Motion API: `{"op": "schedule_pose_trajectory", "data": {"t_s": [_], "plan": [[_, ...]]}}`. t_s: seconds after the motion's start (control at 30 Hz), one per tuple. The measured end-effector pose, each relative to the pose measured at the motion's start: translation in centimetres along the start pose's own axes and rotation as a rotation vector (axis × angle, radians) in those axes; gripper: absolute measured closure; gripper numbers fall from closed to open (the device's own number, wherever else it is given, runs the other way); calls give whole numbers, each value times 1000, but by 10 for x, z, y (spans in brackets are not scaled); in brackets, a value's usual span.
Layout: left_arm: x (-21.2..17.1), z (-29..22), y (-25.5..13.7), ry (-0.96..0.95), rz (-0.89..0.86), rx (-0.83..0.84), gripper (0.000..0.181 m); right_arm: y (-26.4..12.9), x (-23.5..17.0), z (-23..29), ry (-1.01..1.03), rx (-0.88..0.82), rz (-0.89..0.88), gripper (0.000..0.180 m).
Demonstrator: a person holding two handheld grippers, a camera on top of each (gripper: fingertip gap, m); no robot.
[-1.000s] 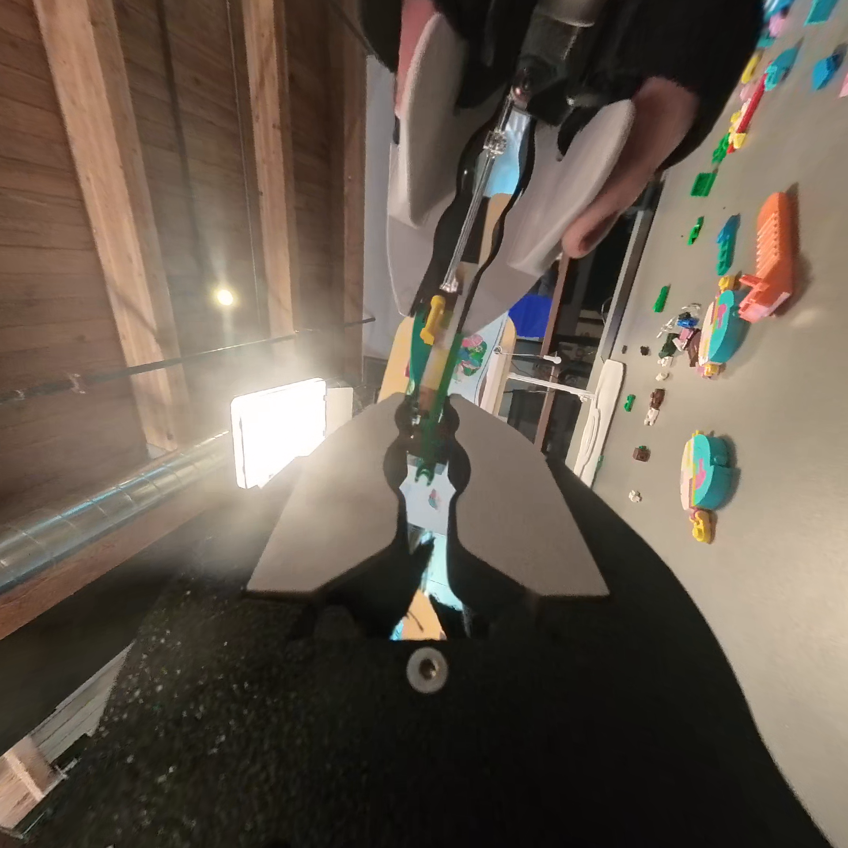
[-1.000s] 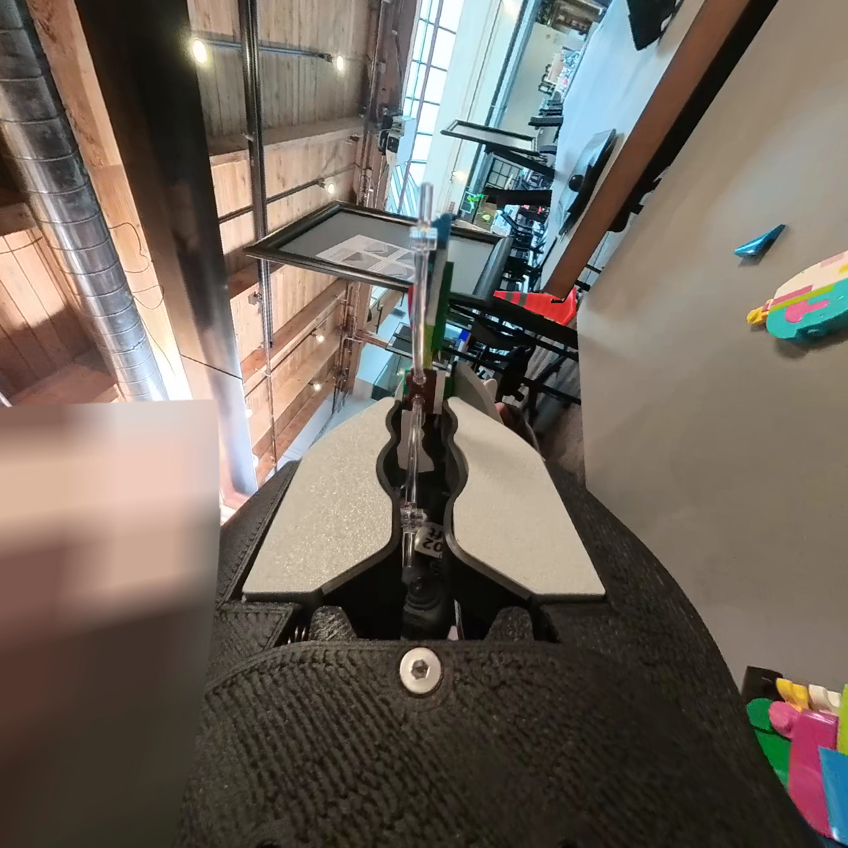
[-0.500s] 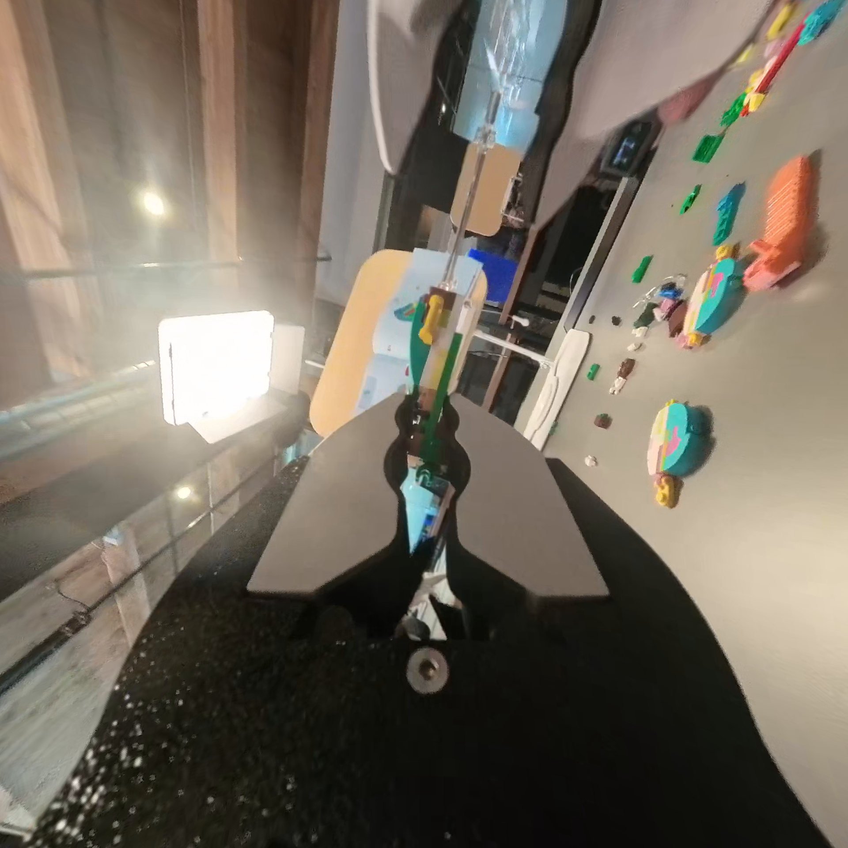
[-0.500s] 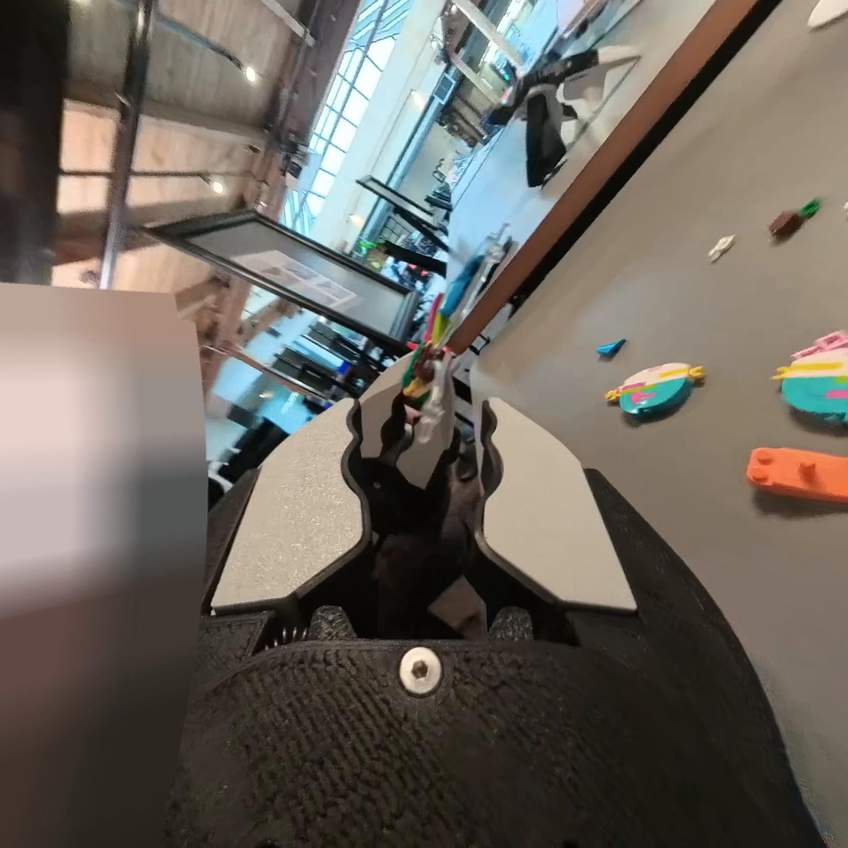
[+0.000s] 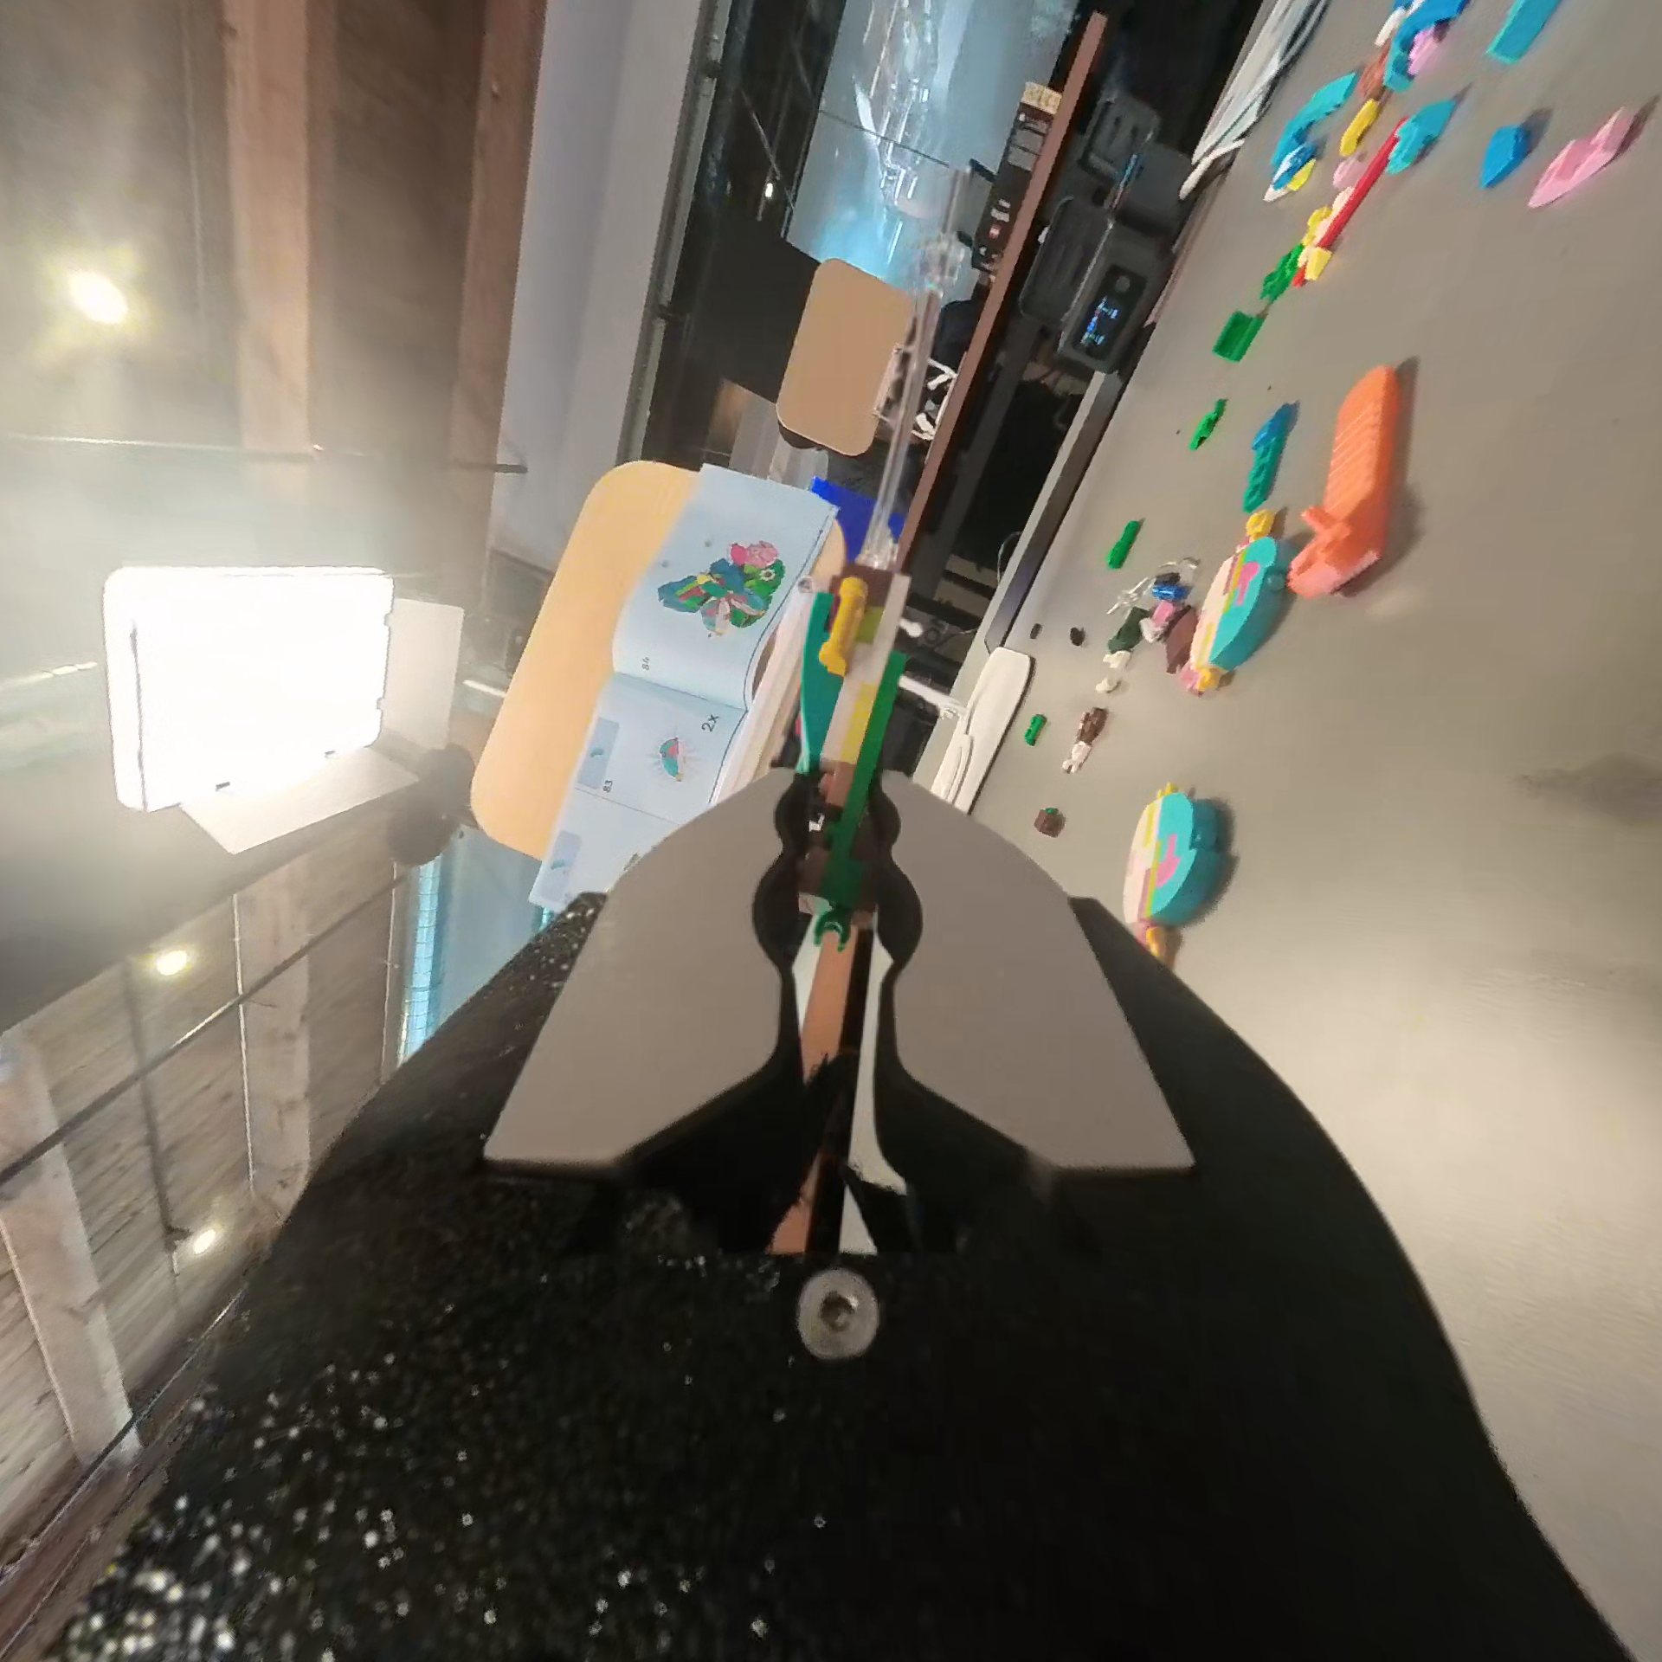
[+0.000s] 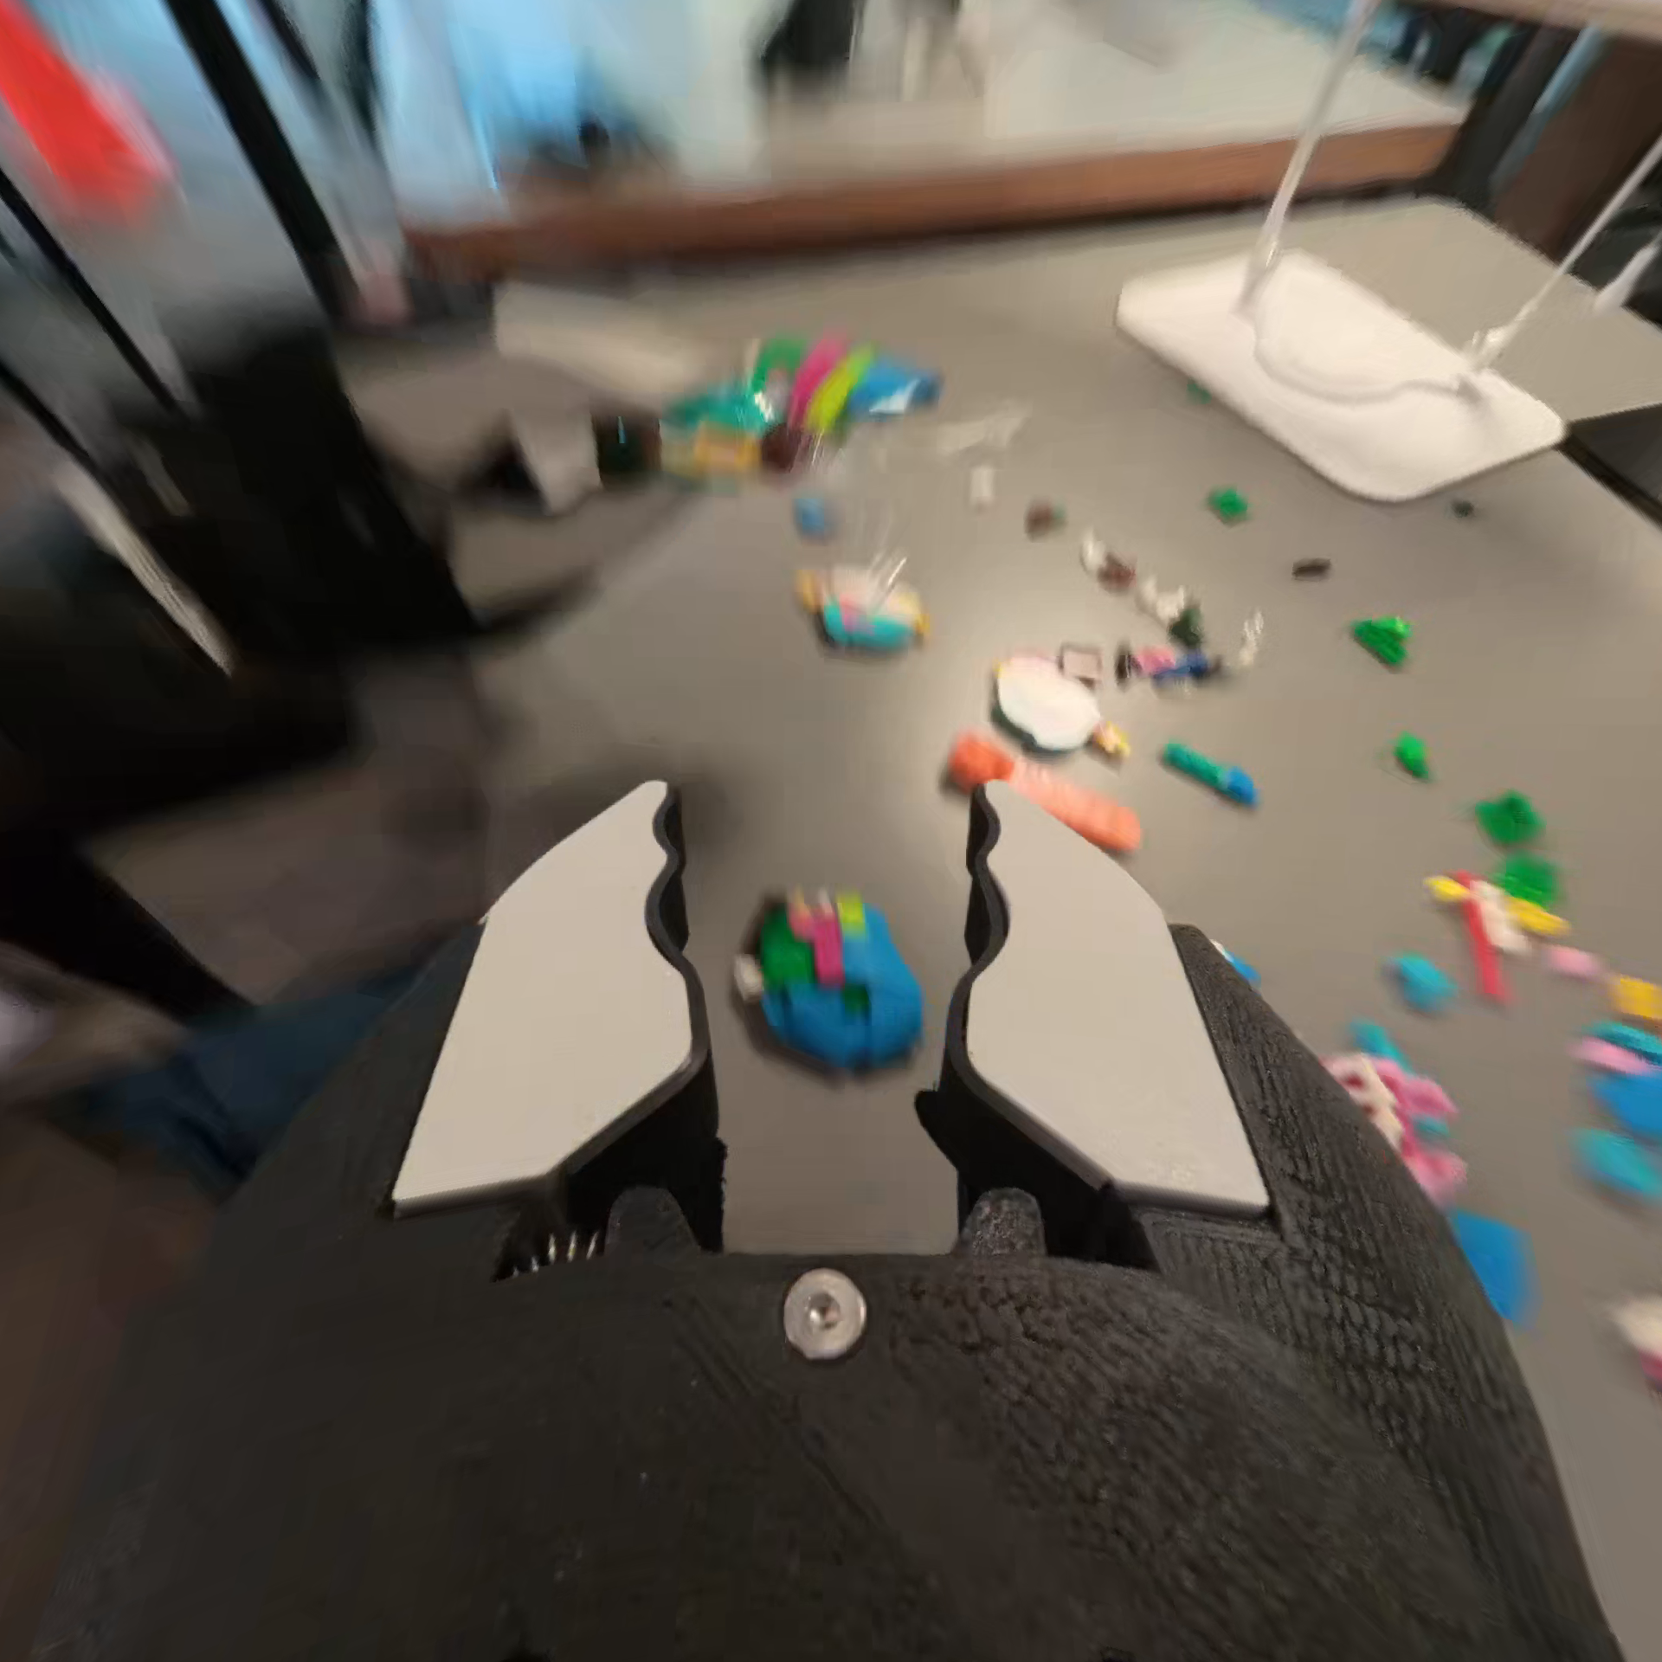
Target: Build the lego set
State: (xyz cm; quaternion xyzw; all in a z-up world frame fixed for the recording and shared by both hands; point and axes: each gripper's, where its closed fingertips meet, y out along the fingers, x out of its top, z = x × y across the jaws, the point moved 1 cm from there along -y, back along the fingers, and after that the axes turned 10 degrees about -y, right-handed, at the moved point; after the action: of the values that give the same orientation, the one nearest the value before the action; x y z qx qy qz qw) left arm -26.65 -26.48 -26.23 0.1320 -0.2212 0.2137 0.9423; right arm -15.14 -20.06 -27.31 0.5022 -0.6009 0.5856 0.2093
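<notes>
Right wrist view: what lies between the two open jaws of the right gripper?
In the right wrist view, a small blue lego assembly with green and pink parts lies on the grey table, framed between the right gripper's open jaws, untouched.

Printed markings on the open instruction booklet [image 5: 683, 683], not quoted

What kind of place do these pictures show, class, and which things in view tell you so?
Probably an office or workshop set up for recording: a grey table strewn with bricks, an open instruction booklet on a stand, a bright panel light, timber walls.
</notes>
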Motion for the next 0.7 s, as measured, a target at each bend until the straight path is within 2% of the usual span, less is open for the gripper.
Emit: {"op": "schedule_pose_trajectory", "data": {"t_s": [0.13, 0.27, 0.37, 0.53, 0.7], "plan": [[-2, -9, 1, 26, 7, -41, 169, 21, -47, 24, -198, 8, 246, 105], [-3, -12, 1, 20, 6, -59, 169, 34, -59, 26, -58, 43, 268, 97], [-5, -13, 0, 28, 10, -62, 169, 37, -62, 20, 24, 57, 268, 97], [-6, -17, 0, 36, 15, -81, 169, 41, -71, 19, -15, 83, 335, 99], [-6, -27, -2, 36, 38, -146, 169, 42, -72, 18, -10, 121, 366, 112]]}}
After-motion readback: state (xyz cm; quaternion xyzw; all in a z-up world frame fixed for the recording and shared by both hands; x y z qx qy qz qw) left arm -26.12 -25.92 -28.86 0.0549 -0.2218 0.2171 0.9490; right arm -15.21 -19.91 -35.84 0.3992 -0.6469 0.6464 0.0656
